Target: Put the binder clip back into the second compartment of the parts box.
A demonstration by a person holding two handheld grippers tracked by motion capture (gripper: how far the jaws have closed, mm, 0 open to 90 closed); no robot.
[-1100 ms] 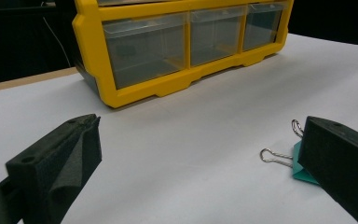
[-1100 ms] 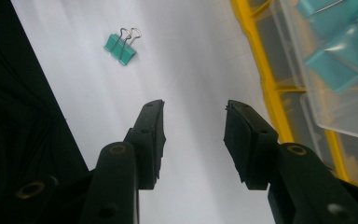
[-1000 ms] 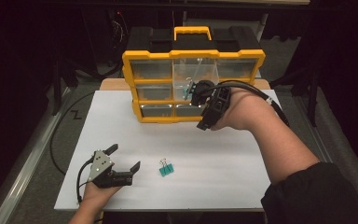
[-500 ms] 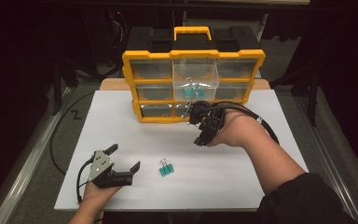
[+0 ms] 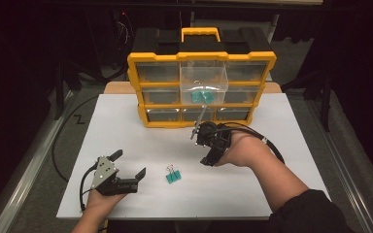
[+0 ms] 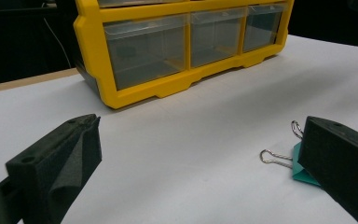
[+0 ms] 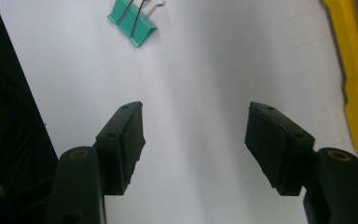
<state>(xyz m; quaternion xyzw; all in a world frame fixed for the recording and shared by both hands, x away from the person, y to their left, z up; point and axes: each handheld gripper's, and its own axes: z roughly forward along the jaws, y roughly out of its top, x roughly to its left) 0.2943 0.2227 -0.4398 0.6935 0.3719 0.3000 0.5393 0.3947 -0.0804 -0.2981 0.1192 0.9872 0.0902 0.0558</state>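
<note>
step: reaching for next clip | clip: loose on sheet, near centre, between grippers | right gripper: jaws just opened wider, empty | left gripper: agape, empty, beside clip | drawer: pulled out, clips inside | next: straddle clip, close, lift to drawer

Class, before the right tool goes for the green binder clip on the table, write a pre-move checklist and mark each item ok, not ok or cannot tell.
1. Right tool open, nothing between its jaws, which have just been opening: ok.
2. Binder clip lies free on the white table, untouched: ok.
3. Left tool open, beside the clip, not on it: ok.
4. Middle drawer of the yellow organizer pulled out: ok.
5. Room left in that drawer: cannot tell.
</note>
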